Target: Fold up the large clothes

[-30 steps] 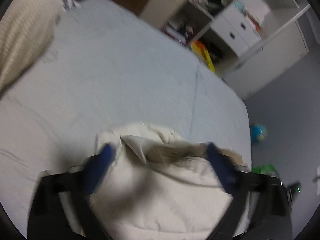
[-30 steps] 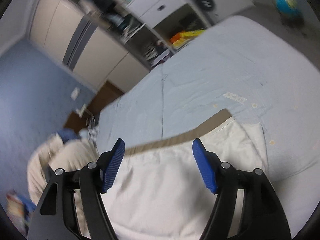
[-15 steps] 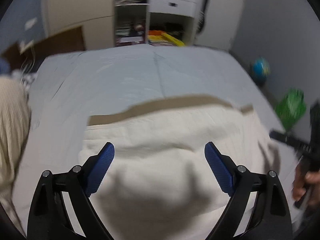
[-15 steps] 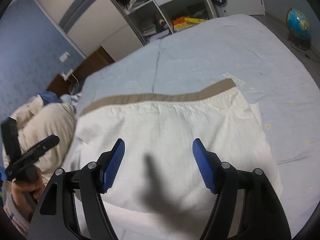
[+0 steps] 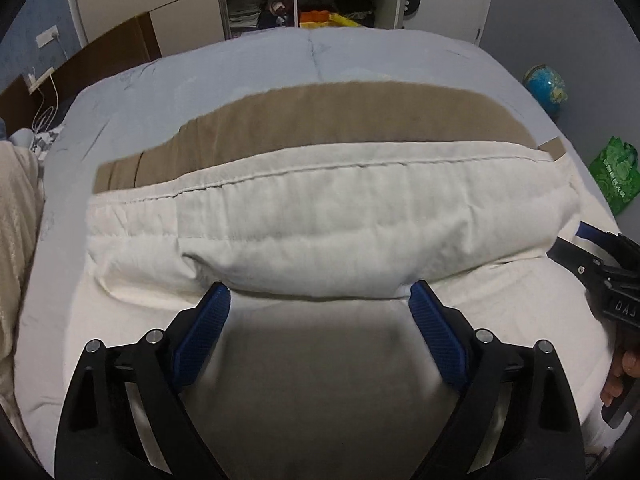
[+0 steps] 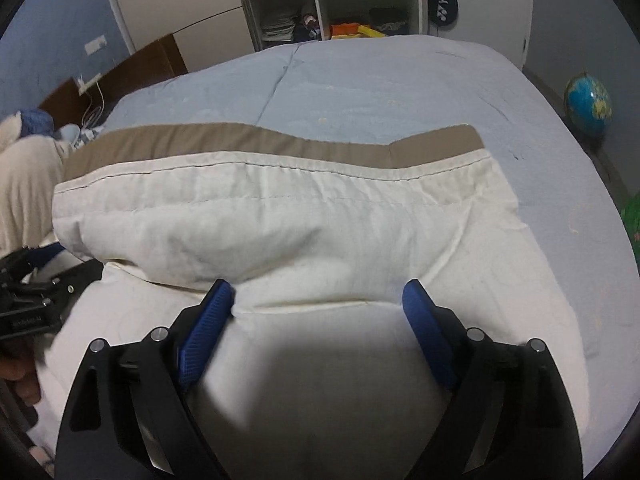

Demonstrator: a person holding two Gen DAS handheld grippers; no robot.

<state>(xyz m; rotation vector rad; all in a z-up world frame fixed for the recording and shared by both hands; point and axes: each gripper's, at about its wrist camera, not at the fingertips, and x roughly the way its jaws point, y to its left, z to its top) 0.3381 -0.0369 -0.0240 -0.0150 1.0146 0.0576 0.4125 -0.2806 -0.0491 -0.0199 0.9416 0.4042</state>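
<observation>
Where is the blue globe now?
The globe stands on the floor beyond the bed's right edge in both views, near the green bag.

Bare blue bedspread [image 6: 400,92] beyond the tan band and off the cream garment [image 6: 280,220]'s right edge: open room there. The puffed fold of the garment sits just ahead of both grippers' fingertips. Beige blanket heap [image 5: 16,240] blocks the left edge. Globe [image 6: 587,104] and green bag [image 5: 614,174] stand off the bed, right.

One cream garment [image 5: 320,232], one globe [image 5: 545,87] (blue)
</observation>
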